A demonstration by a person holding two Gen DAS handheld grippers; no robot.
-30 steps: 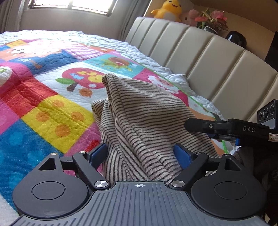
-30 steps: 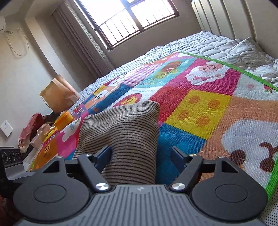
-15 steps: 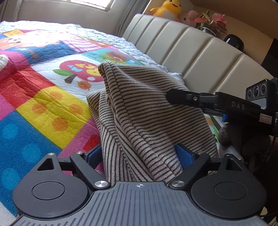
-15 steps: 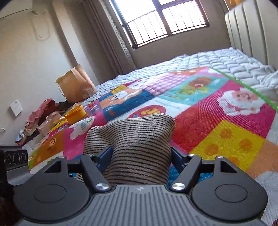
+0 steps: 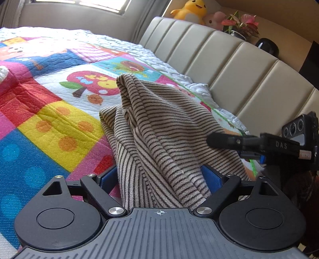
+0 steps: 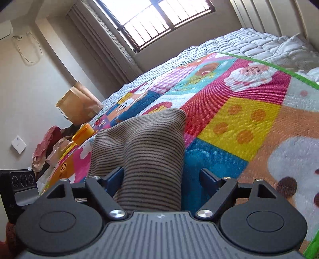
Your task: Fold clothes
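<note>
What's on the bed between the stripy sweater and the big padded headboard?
In the left wrist view, only bedding: past the stripy sweater comes the colourful quilt's green-edged corner, then a strip of white quilted cover up to the headboard.

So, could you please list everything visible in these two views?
Garment: one, beige with dark stripes, lifted off the quilt between both grippers.
Quilt: one, multicoloured patchwork, on the bed.
Headboard: one, beige, padded.
Plush toys: two, yellow and pink, atop the headboard.
Plant: one, pink-leaved, beside the toys.
Paper bag: one, brown, by the bed.
Window: one, barred.
Left gripper: black, garment between its fingers.
Right gripper: black, garment against one finger.
</note>
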